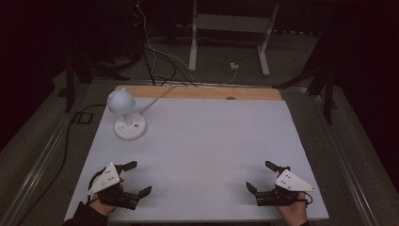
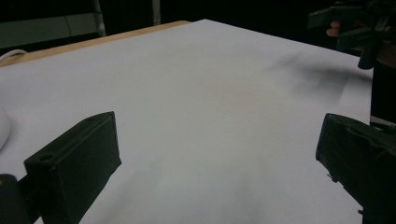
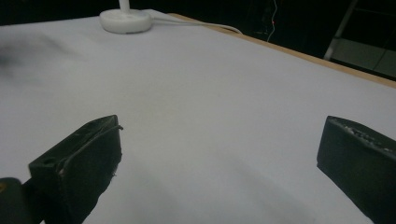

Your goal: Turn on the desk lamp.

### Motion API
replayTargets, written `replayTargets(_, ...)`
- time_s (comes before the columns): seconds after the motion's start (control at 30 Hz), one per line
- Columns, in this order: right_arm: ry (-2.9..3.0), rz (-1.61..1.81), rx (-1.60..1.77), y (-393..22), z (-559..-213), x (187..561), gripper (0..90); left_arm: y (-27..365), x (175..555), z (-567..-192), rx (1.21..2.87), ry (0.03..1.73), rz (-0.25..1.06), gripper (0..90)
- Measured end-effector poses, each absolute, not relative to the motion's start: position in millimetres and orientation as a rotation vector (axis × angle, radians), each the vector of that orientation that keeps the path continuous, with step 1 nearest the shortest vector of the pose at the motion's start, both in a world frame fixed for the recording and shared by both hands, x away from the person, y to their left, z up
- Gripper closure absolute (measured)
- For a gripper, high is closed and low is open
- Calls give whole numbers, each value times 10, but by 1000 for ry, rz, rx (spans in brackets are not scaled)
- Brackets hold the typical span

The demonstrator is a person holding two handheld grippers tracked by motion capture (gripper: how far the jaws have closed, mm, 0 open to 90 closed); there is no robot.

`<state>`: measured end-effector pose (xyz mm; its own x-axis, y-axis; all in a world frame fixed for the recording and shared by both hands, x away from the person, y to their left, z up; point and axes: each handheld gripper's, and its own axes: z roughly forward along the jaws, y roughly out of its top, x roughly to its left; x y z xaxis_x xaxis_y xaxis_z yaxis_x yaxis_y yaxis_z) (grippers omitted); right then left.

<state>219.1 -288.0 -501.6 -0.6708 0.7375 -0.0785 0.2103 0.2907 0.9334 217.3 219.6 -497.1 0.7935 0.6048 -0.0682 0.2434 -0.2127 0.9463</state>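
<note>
Both tongs, left tongs [image 1: 138,178] and right tongs [image 1: 259,176], spread wide, empty, low over desk [image 1: 202,141]. Lamp [image 1: 127,115] at far-left corner: probably light, top-heavy; best gripped at stem.

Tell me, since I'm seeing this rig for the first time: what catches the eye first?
A small white lamp with a round head stands at the far left of the pale table, its cord trailing off the back edge. Near the front edge, the left gripper and right gripper rest wide open, holding nothing.
</note>
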Motion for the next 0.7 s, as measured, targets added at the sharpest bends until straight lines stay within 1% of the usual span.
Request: replayTargets(0.7, 2111, 1346, 830, -2835, -5014, 2209, 0, 2168, 2159, -4972, 1842, 622, 393, 2)
